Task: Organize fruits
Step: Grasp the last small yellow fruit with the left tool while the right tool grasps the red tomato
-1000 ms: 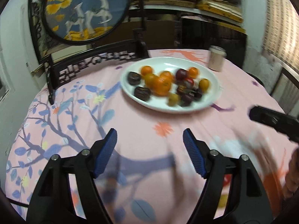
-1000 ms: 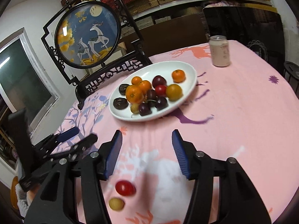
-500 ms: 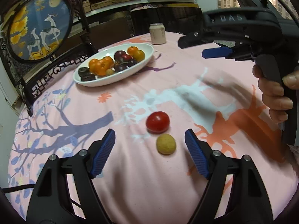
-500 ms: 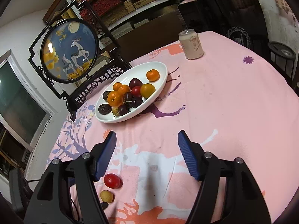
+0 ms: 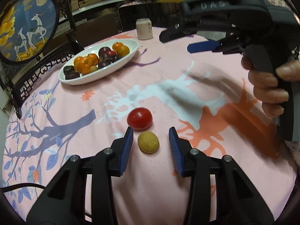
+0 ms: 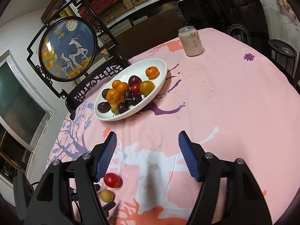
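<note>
A small yellow fruit [image 5: 148, 142] lies on the pink tablecloth between the blue pads of my left gripper [image 5: 151, 140], which is open around it without touching. A red tomato [image 5: 139, 118] sits just beyond it. Both also show in the right wrist view, the yellow fruit [image 6: 106, 195] and the tomato [image 6: 112, 180]. A white oval plate [image 5: 129, 56] holds oranges, dark plums and other fruits at the far left. My right gripper [image 6: 147, 150] is open and empty, held above the table; it shows in the left wrist view [image 5: 178, 37].
A drink can [image 6: 190, 41] stands at the far side of the table. A black-framed round deer screen [image 6: 68, 47] stands behind the plate [image 6: 161, 63]. Dark chairs stand beyond the table's far edge.
My left gripper has moved forward and down, and its jaws have narrowed around the yellow fruit. My right gripper has lifted and drawn back a little.
</note>
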`<state>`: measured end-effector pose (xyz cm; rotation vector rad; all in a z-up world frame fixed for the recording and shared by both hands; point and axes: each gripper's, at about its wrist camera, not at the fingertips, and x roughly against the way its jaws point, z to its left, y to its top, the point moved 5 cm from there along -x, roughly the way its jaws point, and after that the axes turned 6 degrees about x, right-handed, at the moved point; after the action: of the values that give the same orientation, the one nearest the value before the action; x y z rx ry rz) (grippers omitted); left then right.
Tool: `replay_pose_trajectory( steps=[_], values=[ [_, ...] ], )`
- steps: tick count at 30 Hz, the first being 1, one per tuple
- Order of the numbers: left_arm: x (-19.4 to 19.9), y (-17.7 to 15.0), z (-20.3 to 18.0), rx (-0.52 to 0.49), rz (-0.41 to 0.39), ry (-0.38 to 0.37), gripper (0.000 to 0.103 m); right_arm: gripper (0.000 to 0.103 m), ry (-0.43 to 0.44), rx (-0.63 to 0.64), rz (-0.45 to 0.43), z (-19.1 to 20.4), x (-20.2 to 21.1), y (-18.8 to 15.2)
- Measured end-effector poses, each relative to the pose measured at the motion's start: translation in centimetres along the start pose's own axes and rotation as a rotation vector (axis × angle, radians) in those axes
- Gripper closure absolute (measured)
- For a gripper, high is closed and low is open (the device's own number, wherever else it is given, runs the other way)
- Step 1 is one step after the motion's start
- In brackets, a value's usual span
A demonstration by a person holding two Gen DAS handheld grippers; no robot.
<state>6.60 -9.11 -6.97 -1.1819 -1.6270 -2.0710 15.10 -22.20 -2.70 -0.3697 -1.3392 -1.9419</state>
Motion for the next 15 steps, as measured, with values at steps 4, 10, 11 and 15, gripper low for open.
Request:
replay_pose_trajectory(
  steps=[4,10,11,15],
  values=[
    [-0.7,-0.4,0.1,0.012,0.042,-0.009,0.064,0.034,0.001,0.000,0.003,0.0,0.0,0.0],
    [-0.7,-0.7,-0.3,0.001,0.057,-0.005,0.075,0.034,0.008,0.004,0.018,0.2,-0.3,-0.3],
    [-0.7,-0.6,-0.1,0.012,0.055,-0.001,0.078,0.034,0.009,0.004,0.020,0.2,-0.3,-0.3],
    [0.0,0.0,2.0,0.091,0.028,0.025,0.078,0.034,0.021,0.014,0.033,0.7,-0.6,-0.6]
  ],
)
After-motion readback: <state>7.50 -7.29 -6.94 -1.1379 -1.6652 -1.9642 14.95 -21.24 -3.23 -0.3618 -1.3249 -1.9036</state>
